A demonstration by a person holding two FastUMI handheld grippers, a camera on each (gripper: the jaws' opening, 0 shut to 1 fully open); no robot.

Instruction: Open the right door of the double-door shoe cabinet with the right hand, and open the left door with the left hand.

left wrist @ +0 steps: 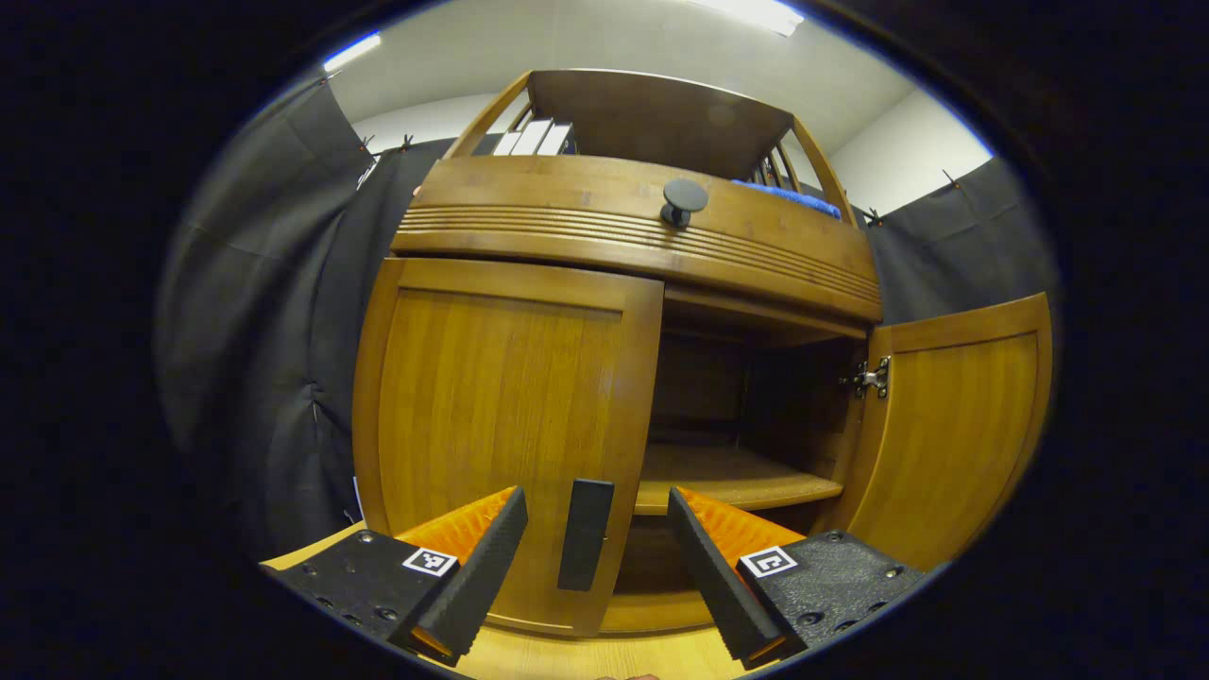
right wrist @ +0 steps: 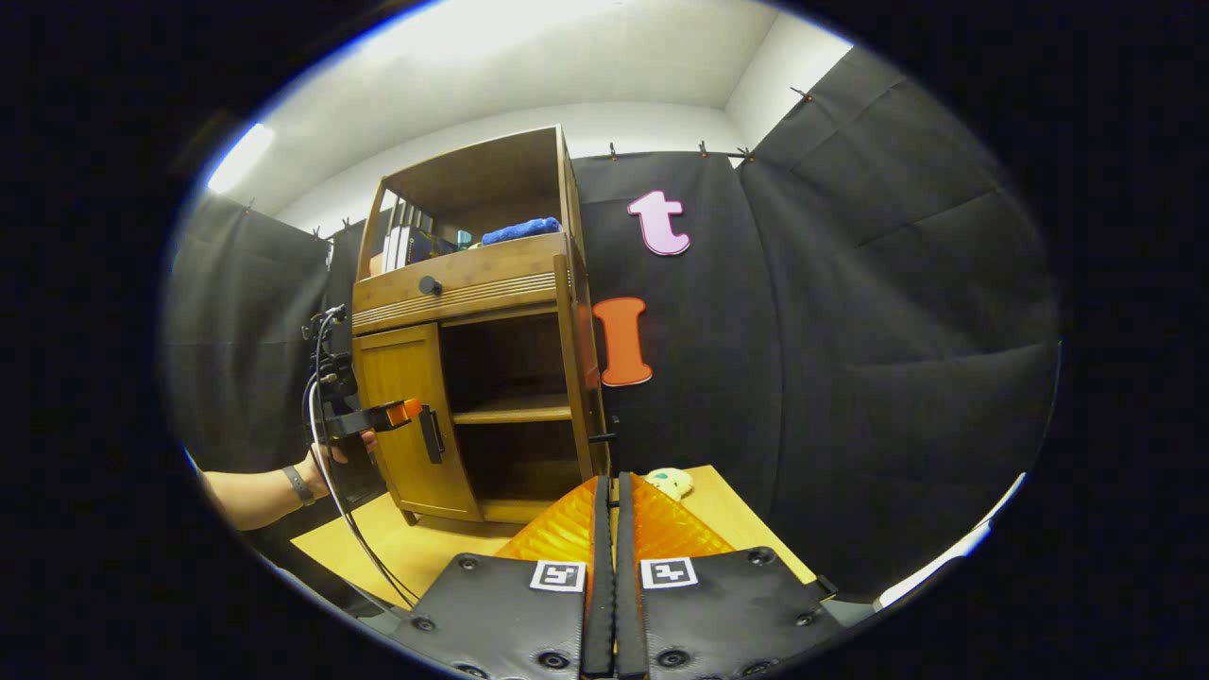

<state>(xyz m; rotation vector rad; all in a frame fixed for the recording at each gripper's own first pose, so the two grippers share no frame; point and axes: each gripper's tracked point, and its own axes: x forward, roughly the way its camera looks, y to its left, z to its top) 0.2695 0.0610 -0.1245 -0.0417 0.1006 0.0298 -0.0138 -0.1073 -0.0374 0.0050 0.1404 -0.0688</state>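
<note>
**Left door still shut, its handle sits between the open tongs**

The right door [left wrist: 954, 425] of the shoe cabinet [left wrist: 642, 236] hangs wide open. The left door [left wrist: 501, 425] is shut. Its black handle [left wrist: 586, 534] stands up and down, tall and thin, near the door's inner edge.

The left tongs [left wrist: 597, 557] point straight at that handle. The two fingers are spread wide, one on each side of it. They hold nothing, and I cannot tell if they touch it. They likely need to close on the handle and pull.

In the right gripper view, a hand [right wrist: 342, 451] holds the left tongs level at the handle. The right tongs [right wrist: 609, 567] are well back from the cabinet, fingers pressed together, holding nothing.
</note>
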